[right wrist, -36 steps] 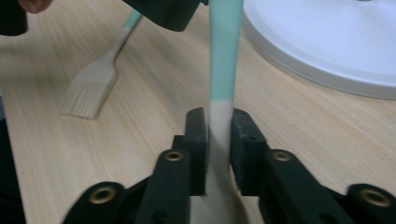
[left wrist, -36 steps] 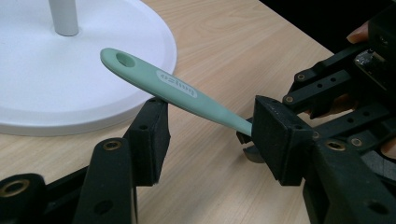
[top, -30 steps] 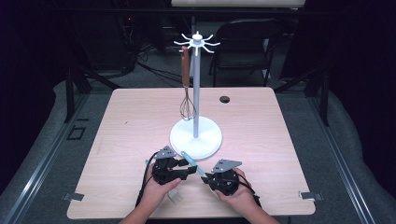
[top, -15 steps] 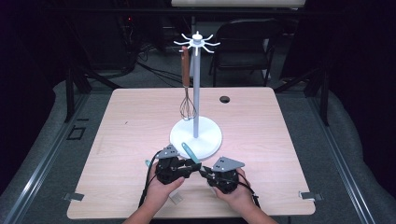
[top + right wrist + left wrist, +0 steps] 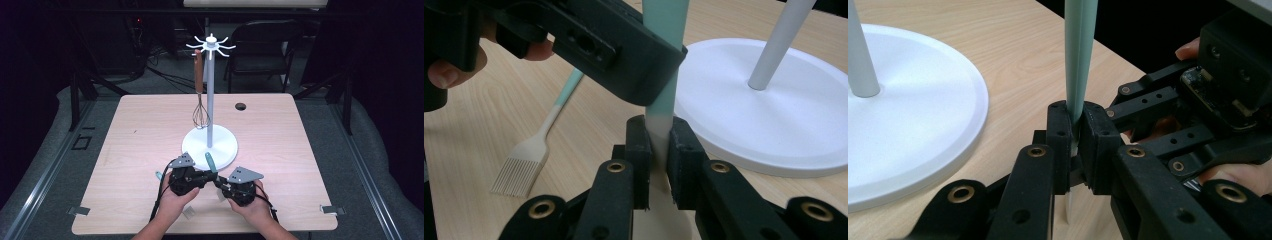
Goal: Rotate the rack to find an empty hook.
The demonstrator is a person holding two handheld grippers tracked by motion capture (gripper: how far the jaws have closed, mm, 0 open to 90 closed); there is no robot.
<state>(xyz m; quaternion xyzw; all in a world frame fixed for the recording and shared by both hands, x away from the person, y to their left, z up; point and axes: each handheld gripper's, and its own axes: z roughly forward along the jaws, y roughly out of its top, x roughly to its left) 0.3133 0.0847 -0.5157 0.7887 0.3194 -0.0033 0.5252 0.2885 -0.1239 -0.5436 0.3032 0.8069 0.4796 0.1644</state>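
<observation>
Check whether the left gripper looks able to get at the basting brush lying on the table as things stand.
Probably not right away. The left gripper is shut on the teal-handled utensil, which the right gripper also clamps. The basting brush lies unobstructed on the table beside that hand, so it would need to let go first.

No writing, label, brand, number or sign can be read anywhere here, from any of the three views.
</observation>
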